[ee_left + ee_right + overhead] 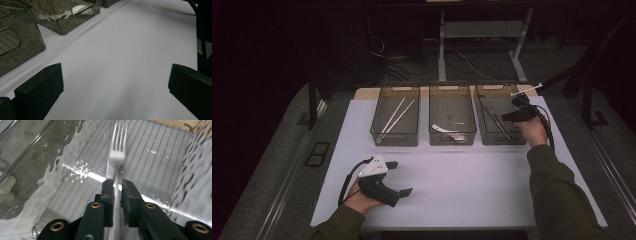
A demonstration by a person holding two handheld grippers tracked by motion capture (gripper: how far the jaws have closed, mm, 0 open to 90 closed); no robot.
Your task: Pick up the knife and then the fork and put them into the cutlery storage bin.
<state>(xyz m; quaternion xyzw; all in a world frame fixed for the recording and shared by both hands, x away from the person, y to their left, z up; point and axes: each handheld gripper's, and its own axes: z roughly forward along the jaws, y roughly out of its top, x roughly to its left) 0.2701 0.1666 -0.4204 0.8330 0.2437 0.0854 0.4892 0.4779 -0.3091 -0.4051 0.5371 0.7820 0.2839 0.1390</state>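
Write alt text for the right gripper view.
The right gripper has a fork handle between its two black jaws, tines pointing away, above the ribbed floor of a clear bin.

Dim, dark-edged high view; glare streaks the clear bin, mildly soft.

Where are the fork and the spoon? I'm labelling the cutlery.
fork (118, 157): right gripper view, on the neck just under the tines.
spoon (447, 131): high view, on its handle in the middle bin.

Fork – shiny metal; bin – glossy clear ribbed plastic; table – matt white, smooth.
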